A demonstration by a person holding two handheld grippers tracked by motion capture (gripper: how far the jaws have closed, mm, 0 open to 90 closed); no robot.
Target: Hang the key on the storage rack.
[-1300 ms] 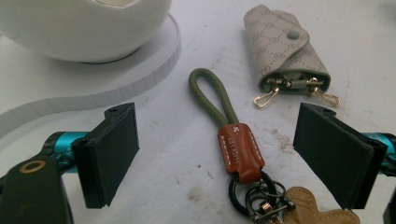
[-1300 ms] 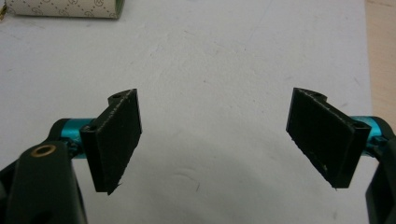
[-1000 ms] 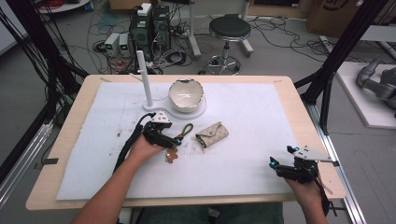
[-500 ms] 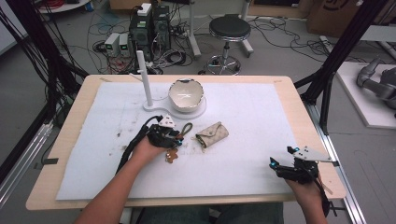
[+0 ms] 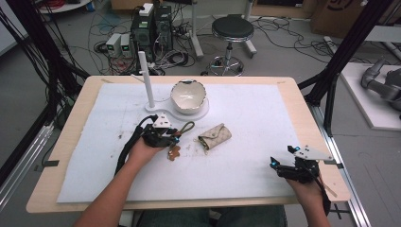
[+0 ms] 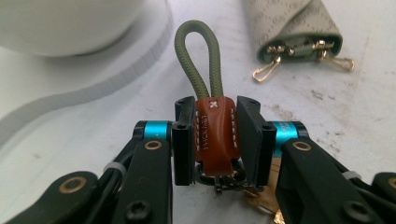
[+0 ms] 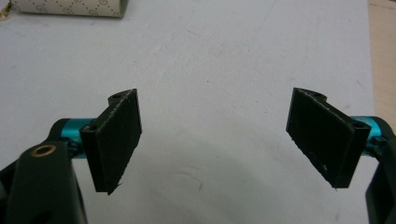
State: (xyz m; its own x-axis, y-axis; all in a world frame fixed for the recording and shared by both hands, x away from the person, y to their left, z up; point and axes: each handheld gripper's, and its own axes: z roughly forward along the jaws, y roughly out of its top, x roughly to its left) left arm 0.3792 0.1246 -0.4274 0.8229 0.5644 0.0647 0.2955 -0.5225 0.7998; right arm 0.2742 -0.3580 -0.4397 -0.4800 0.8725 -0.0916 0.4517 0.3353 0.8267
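Note:
A keychain lies on the white mat: a green cord loop (image 5: 188, 127), a brown leather tab (image 6: 215, 140) and keys (image 5: 174, 152) below it. My left gripper (image 5: 172, 138) (image 6: 215, 112) has its jaws just closed onto the leather tab, both pads pressing its sides, with the cord loop sticking out ahead. A beige patterned key pouch (image 5: 215, 136) (image 6: 299, 23) with gold clips lies just right of it. My right gripper (image 5: 279, 165) (image 7: 215, 135) rests near the front right of the mat, open, with nothing between its pads.
A white bowl with a chipped rim (image 5: 189, 96) (image 6: 65, 23) sits on a white base plate (image 5: 203, 112) with an upright white post (image 5: 146, 80) behind the keychain. The pouch's edge (image 7: 70, 7) appears far off in the right gripper view. The wooden table edge (image 5: 326, 142) runs along the right.
The left gripper's jaws have shut on the keychain's leather tab, after nudging slightly toward it. The right gripper has stayed still.

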